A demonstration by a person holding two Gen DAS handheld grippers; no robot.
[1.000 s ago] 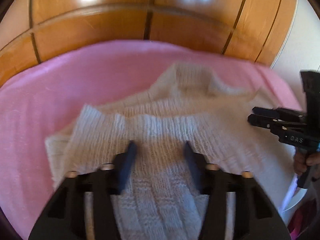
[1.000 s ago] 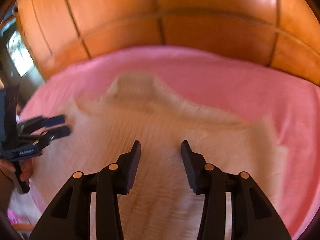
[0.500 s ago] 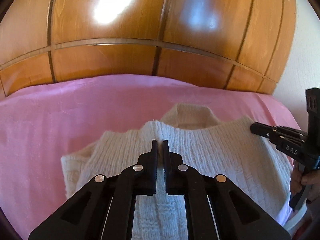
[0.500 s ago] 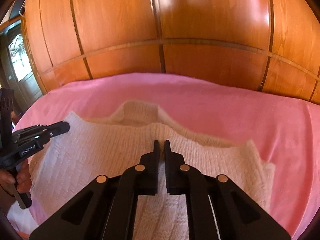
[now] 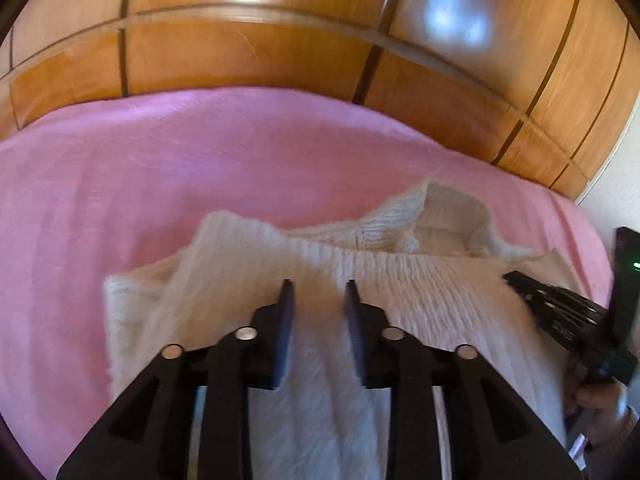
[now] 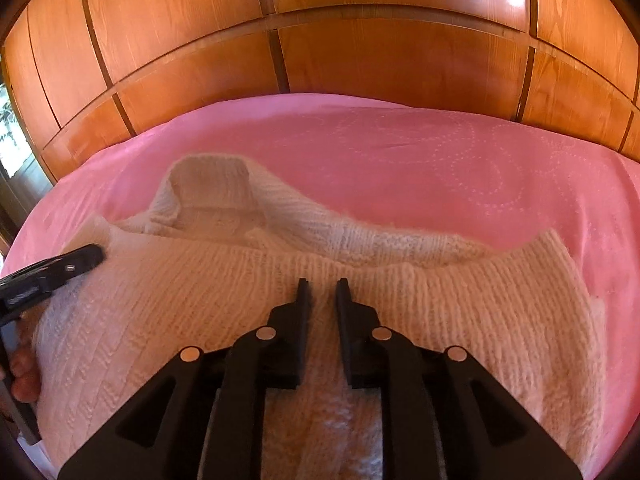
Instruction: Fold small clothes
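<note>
Sweater [image 6: 248, 304] is slipping free: my left claw [image 5: 316, 286] and right claw [image 6: 320, 284] have just been opening after pinching its hem, both now parted with only knit beneath. It is lying doubled, hem near the collar [image 6: 208, 188], on the pink bedspread [image 6: 400, 152]. First fold is landing, I judge.
</note>
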